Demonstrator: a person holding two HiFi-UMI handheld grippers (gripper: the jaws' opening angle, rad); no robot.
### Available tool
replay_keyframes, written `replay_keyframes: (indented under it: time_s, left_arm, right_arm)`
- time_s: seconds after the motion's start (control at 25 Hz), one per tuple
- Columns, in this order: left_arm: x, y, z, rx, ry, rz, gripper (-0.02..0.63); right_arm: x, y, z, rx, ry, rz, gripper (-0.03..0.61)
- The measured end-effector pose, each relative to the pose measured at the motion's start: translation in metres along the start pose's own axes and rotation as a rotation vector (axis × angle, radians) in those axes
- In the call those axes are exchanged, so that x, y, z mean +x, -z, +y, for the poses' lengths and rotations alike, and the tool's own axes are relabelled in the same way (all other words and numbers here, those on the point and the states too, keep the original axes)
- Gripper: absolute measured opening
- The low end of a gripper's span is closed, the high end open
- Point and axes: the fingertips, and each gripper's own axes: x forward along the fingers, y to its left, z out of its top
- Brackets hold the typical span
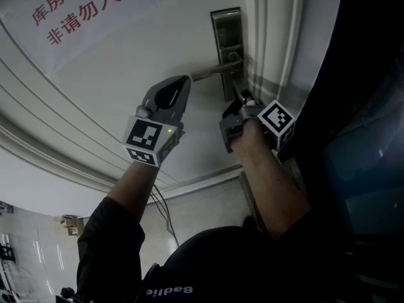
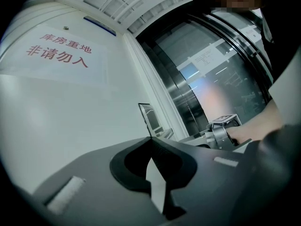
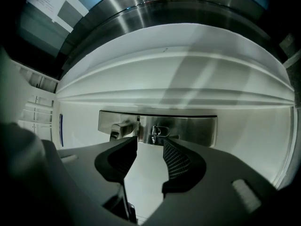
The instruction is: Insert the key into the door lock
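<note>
White panelled door [image 1: 95, 112] fills the background, with a paper notice [image 1: 76, 11] in red characters taped on it well off to the left gripper's far side. Beside the door's edge stand steel-framed glass panels [image 2: 211, 79].

The right gripper [image 3: 150, 143] points at the brushed steel lock plate [image 3: 193, 128] from close by, tilted slightly upward. Its jaws stand wide apart with bare door showing through the gap, and neither pad presses on anything. The key [image 3: 157, 131] sits in the lock plate straight ahead of that gap, just beyond the fingertips, its bow sticking out toward the gripper. The lever handle [image 3: 120, 128] juts from the plate just to the left of the key, ahead of the left-hand jaw. In the head view this gripper's marker cube [image 1: 276, 120] rides above the person's wrist, close under the plate.

The left gripper [image 2: 150, 142] is held level beside the right one, apart from it, with its tips touching each other and nothing between them. Its nose points at the door panel, and the lever handle's free end lies just ahead of it.
</note>
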Motion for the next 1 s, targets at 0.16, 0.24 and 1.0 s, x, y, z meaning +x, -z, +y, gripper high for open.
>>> replay_keyframes:
  time_s: [0.16,0.24,1.0]
  left_arm:
    - [-0.015,-0.001,0.001,-0.019,-0.007,-0.018,0.002]
    - [-0.026,0.001,0.001,-0.033,-0.011,-0.023,0.002]
    - [-0.154,0.025,-0.025,-0.232,-0.02,-0.062,0.005]
  right_arm:
    - [-0.015,0.011,0.002,-0.033,-0.007,0.023,0.176]
    - [-0.024,0.019,0.005,-0.069,-0.009,0.036,0.172]
    - [-0.096,0.101,0.006,-0.349,0.018,0.136,0.12]
